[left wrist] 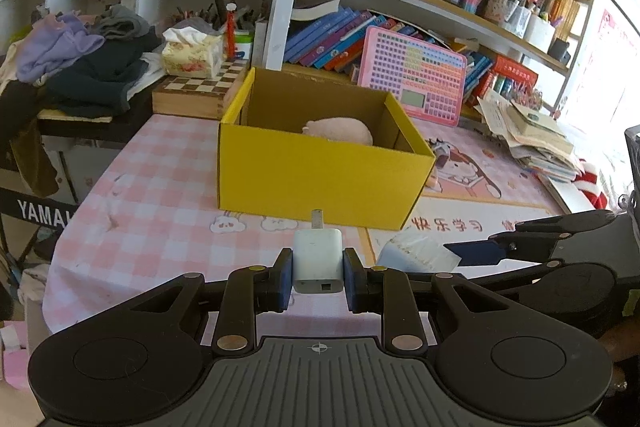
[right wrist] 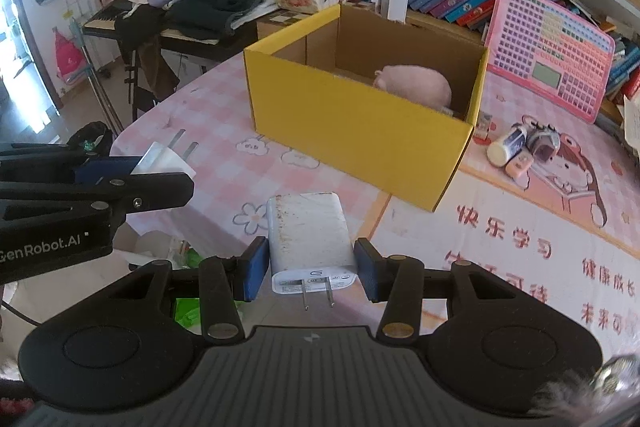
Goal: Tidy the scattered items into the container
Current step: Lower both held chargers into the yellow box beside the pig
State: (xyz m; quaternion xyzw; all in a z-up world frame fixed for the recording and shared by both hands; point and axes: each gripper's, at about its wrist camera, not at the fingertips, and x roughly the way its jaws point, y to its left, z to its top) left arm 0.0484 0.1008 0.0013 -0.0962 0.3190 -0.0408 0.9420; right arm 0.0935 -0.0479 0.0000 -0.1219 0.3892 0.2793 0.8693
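Yellow cardboard box (left wrist: 320, 179) sits open on the pink checked worktop (left wrist: 152, 187), and we already see one pink soft toy (left wrist: 340, 131) lying inside it, toward its far right corner. We carry two white plug adapters toward it. Our left gripper (left wrist: 318, 273) pinches the small white charger (left wrist: 318, 261) between its blue pads, prongs pointing away at twelve o'clock, with the box straight ahead. Our right gripper (right wrist: 310, 269) has its jaws pressed on the sides of the larger white charger (right wrist: 308, 235), prongs toward the camera at six o'clock; the box lies at about one o'clock from it.

We judge the task partly done: one item is stowed and two are in hand, neither yet over the box opening. Still loose on the worktop, at roughly three o'clock of the box in the right wrist view, are a small cream bottle (right wrist: 506, 145), a pink eraser-like piece (right wrist: 519, 163) and a small dark furry thing (right wrist: 542, 143).
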